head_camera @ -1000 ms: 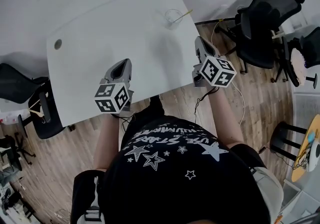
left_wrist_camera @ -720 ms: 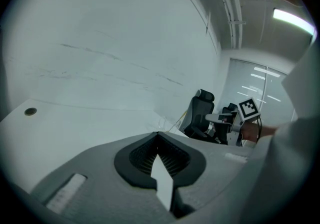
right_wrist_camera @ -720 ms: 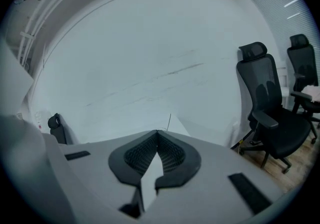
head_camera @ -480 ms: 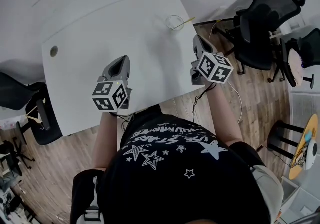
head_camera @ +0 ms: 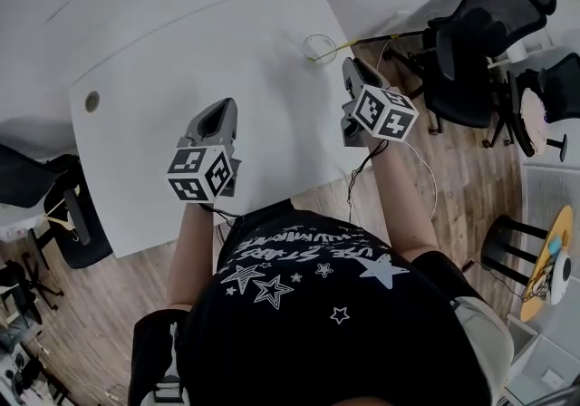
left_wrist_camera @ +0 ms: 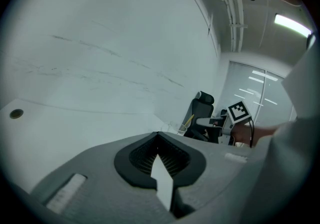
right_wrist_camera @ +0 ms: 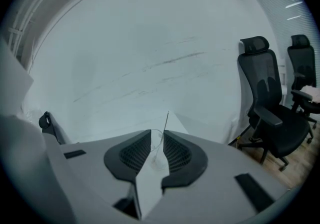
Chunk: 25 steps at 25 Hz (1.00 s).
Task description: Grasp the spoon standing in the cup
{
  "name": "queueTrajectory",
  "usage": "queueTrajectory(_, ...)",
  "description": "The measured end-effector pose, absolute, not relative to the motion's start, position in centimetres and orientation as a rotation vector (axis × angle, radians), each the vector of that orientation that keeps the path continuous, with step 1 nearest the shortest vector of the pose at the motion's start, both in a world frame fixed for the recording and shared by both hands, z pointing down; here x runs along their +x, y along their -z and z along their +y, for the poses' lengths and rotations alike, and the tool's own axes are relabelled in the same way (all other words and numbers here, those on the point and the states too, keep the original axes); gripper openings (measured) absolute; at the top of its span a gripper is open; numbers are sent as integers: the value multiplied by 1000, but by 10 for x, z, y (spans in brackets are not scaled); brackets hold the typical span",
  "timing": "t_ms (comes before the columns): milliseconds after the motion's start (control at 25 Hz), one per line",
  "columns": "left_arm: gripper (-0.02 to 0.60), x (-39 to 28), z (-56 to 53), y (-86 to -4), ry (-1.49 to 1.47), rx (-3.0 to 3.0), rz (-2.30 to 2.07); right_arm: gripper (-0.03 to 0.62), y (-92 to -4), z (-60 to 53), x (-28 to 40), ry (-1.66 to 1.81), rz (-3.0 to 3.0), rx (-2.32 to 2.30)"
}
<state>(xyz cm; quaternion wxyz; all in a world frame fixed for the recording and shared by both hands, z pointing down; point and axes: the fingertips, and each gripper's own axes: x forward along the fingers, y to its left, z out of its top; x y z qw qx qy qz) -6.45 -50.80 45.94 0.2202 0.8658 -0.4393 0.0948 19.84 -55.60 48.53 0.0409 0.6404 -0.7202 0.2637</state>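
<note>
my right claw (head_camera: 348,67) just opening, jaws spread, nothing pinched between them, clear cup (head_camera: 318,47) holding the leaning yellow spoon (head_camera: 336,48) near far tabletop (head_camera: 163,87) corner, ahead of this claw, my left claw (head_camera: 217,116) pressed together, empty

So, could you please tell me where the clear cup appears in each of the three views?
Head view: the cup is upper centre, near the far right corner of the table.
Left gripper view: the cup is small, just right of centre, at the table's far edge.
Right gripper view: the cup is low centre, straight ahead.
Shared landmark: the black office chair beyond that corner.
</note>
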Motion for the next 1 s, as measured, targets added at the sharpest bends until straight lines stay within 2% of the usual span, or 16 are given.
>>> queueTrajectory(320,5,-73,-519,-471,-290,2388,-1200,110,-498,-578,203,-859,-2156,2024)
queueTrajectory(1000,5,-72,-531,-490,-273,2337,-1147,87,-507,-602,211,-873,-2103,2070)
